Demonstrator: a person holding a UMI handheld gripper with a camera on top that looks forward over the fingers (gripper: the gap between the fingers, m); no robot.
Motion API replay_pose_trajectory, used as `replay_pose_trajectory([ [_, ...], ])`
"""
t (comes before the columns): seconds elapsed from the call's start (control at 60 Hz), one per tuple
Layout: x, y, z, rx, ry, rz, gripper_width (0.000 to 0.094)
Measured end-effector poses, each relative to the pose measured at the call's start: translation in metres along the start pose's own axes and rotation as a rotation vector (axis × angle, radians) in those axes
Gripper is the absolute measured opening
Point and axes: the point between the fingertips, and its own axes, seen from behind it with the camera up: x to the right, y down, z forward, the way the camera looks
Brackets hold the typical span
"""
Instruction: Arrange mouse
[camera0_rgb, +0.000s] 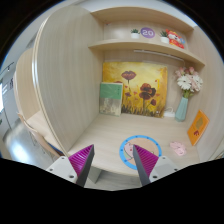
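Note:
My gripper is open and empty, its magenta pads held apart above a pale wooden desk. A round blue-rimmed mat with marks around its edge lies on the desk just ahead of the right finger, which hides part of it. A small pinkish-white object, possibly the mouse, lies on the desk to the right of the mat, beyond the right finger. Nothing stands between the fingers.
Two flower pictures lean on the back wall. A blue vase with pink flowers and an orange card stand at the right. A shelf above holds small items. A curved wooden side panel rises at the left.

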Motion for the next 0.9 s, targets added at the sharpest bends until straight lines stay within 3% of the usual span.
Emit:
replay_pose_trajectory([
  [0.133, 0.035, 0.046, 0.003, -0.079, 0.036, 0.008, 0.0773],
  [0.5, 0.208, 0.156, 0.001, -0.246, 0.275, 0.093, 0.0769],
  [0.7, 0.287, 0.172, 0.018, -0.276, 0.362, 0.153, 0.0768],
  [0.9, 0.342, 0.163, 0.065, -0.273, 0.38, 0.161, 0.0771],
])
